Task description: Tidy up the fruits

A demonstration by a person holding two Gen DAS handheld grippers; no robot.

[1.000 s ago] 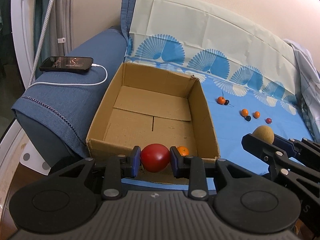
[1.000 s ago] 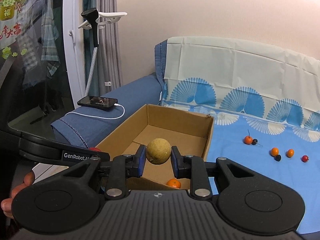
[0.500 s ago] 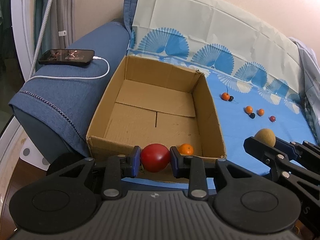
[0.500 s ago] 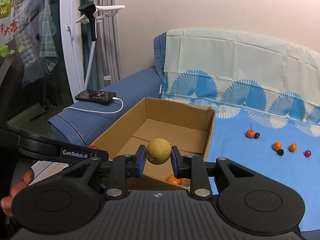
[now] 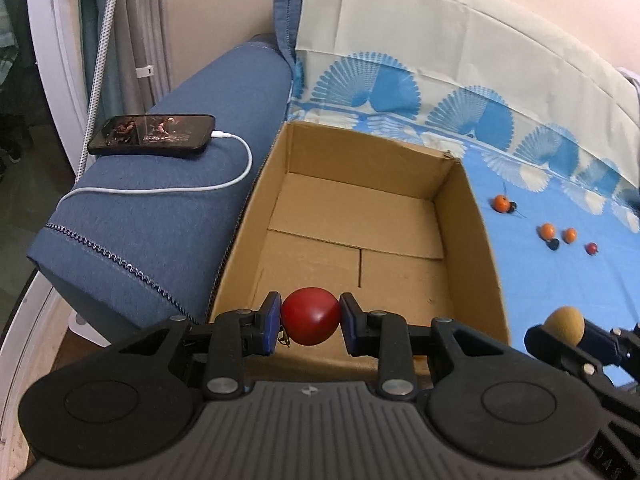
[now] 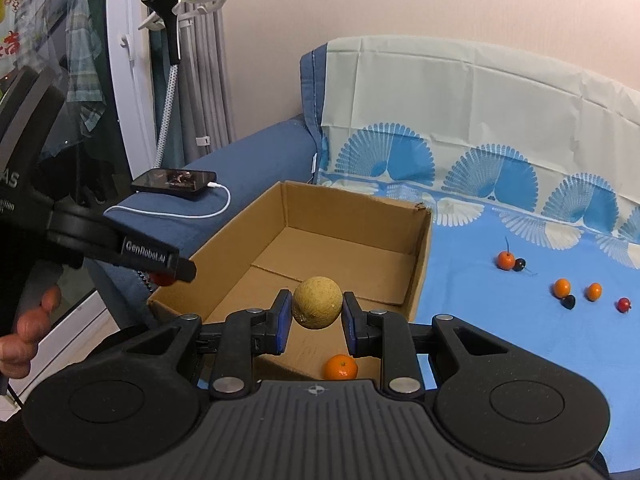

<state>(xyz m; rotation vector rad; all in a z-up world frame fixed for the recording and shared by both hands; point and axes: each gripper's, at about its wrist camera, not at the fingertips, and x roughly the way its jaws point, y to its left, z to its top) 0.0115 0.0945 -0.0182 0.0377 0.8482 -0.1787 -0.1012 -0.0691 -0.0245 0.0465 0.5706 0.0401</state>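
Observation:
My left gripper (image 5: 311, 322) is shut on a red round fruit (image 5: 311, 321) and holds it over the near edge of an open cardboard box (image 5: 466, 216). My right gripper (image 6: 317, 309) is shut on a tan round fruit (image 6: 317, 307) above the box's near right part (image 6: 420, 252); that fruit also shows in the left wrist view (image 5: 565, 325). A small orange (image 6: 340, 367) lies on the box floor at the near side. Several small orange, red and dark fruits (image 6: 562, 288) lie on the blue cloth (image 6: 500, 320) to the right.
The box stands on a sofa seat against the blue armrest (image 5: 168, 216). A phone (image 5: 152, 135) with a white cable (image 5: 236, 176) lies on the armrest. A white stand (image 6: 172, 60) and curtains are at the left. The sofa back is behind the box.
Both grippers have moved forward and up toward the box, each still holding its fruit. The left gripper now reaches over the near box wall and hides the orange.

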